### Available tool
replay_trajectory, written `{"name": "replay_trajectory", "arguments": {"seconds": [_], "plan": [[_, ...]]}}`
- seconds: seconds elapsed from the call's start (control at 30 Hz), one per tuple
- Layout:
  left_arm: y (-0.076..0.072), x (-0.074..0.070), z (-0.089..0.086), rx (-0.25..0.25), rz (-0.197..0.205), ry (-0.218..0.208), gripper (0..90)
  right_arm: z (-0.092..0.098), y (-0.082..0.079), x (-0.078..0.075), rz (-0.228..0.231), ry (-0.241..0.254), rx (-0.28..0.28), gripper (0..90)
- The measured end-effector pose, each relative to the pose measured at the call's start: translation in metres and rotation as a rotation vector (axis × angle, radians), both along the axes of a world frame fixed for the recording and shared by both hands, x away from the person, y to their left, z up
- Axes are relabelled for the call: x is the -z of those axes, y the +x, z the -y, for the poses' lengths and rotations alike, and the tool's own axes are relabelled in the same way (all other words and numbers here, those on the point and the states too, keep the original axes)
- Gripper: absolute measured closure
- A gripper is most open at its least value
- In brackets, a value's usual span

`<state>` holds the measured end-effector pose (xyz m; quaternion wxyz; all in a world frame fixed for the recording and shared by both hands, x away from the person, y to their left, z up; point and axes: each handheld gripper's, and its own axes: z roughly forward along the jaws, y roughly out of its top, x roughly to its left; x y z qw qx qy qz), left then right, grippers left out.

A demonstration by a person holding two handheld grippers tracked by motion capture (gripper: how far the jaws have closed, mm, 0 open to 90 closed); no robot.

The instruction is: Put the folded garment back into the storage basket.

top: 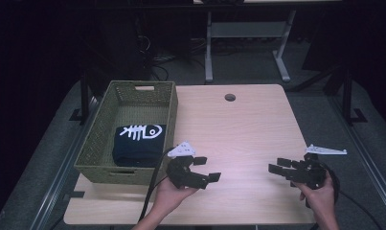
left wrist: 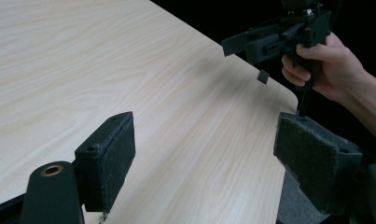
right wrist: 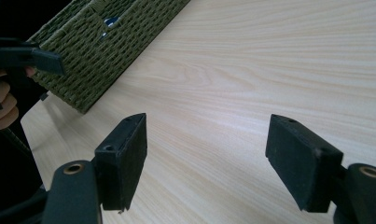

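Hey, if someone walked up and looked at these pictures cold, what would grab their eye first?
Probably the white fish-skeleton print on the folded dark shirt, lying in the green woven basket at the table's left edge. Next, the two black grippers held low over the bare wood, left gripper beside the basket, right gripper near the right edge, both open.

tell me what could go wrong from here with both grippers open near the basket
1. The left gripper hangs close by the green woven basket; a careless swing might knock its near corner.
2. The folded dark cloth lies deep inside, so reaching it could catch the rim.
3. The right gripper points toward the left one; they could collide.
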<state>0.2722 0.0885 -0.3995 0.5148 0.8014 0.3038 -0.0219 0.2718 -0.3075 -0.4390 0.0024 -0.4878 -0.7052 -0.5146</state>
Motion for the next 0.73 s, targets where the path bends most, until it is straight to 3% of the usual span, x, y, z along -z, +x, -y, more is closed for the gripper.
{"name": "replay_trajectory", "arguments": {"seconds": [0.43,0.53,0.63,0.73], "plan": [[-0.024,0.021,-0.003,0.017,0.015,-0.010,20.5,-0.002,-0.020,0.012,0.017,0.000,0.020,29.1],[-0.034,0.029,-0.004,0.035,0.028,0.009,20.5,-0.003,-0.026,0.014,0.044,0.008,0.024,28.3],[-0.040,0.035,-0.005,0.053,0.013,0.007,20.6,-0.003,-0.037,0.013,0.074,0.030,0.028,27.8],[-0.044,0.037,-0.007,0.055,0.024,0.004,20.8,-0.001,-0.046,0.018,0.087,0.055,0.033,27.7]]}}
